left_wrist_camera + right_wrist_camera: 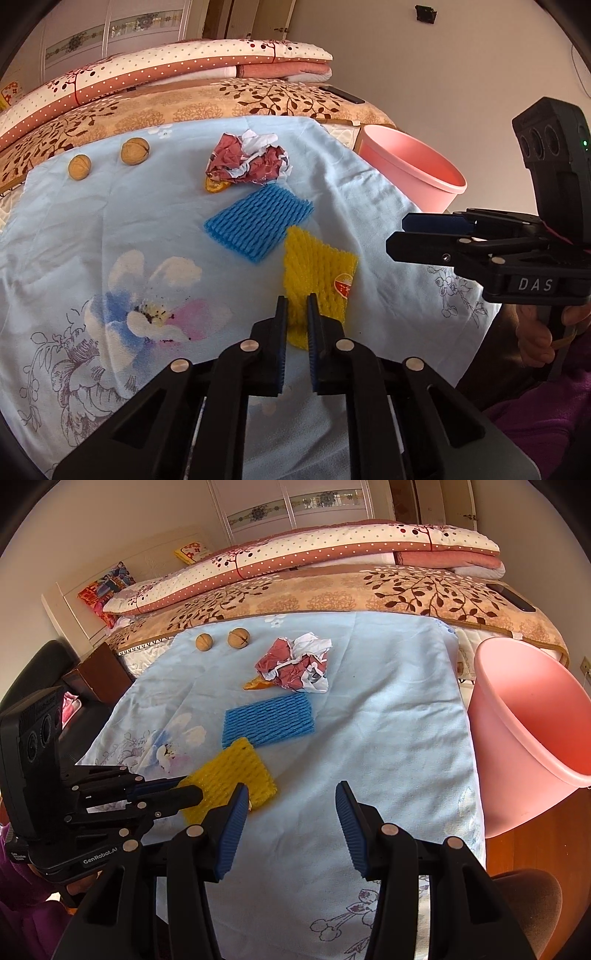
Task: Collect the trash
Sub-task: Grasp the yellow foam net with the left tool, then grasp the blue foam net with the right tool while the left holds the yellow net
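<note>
The left gripper [297, 314] is clamped on the near edge of the yellow net [317, 273], apparently pinching the foam, though the contact is partly hidden; the net lies flat on the blue sheet [110, 221] of the bed. The right gripper [291, 812] hangs with jaws apart and empty. The pink bin [517, 738] stands beside the bed's right edge, mouth tilted toward it, handy for dropping trash in.
</note>
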